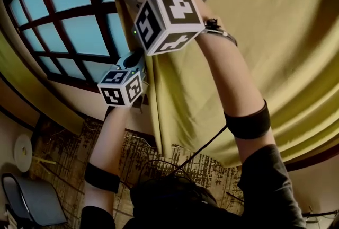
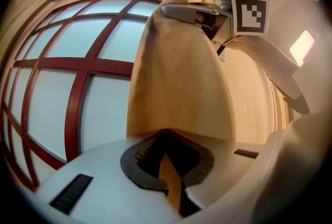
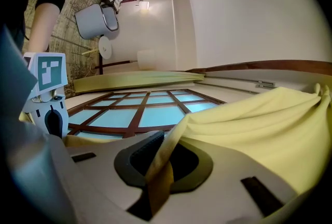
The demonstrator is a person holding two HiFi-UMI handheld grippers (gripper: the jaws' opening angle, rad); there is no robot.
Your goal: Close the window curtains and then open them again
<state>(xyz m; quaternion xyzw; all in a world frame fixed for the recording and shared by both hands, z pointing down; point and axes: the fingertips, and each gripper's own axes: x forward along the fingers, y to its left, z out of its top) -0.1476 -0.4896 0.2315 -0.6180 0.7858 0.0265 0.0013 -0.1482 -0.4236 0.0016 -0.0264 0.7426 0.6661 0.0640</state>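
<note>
Fabric of the yellow curtain (image 1: 254, 53) covers the right side of the head view, and its free edge hangs just right of the window (image 1: 69, 26), whose red-brown bars and pale blue panes lie bare to the left. Both grippers are clamped on that edge. The left gripper (image 2: 170, 173) has its jaws pressed together on a thin fold of the curtain, which rises from between the dark pads and spreads into a broad panel ahead of it. The right gripper (image 3: 155, 173) also pinches a fold between its pads, with the cloth running off to the right in loose waves. In the head view the right gripper sits farther along the edge than the left one, and the marker cubes (image 1: 168, 18) of the two are near each other. The left gripper view shows the right gripper gripping the same edge farther on, at the top of the fold.

Both forearms (image 1: 233, 79) reach toward the window, each with a black band, and a thin cable (image 1: 204, 146) hangs from the right wrist. A second curtain (image 3: 135, 79) is gathered along the far side of the window. A patterned carpet (image 1: 69, 153) and a dark chair (image 1: 32, 199) lie at the lower left.
</note>
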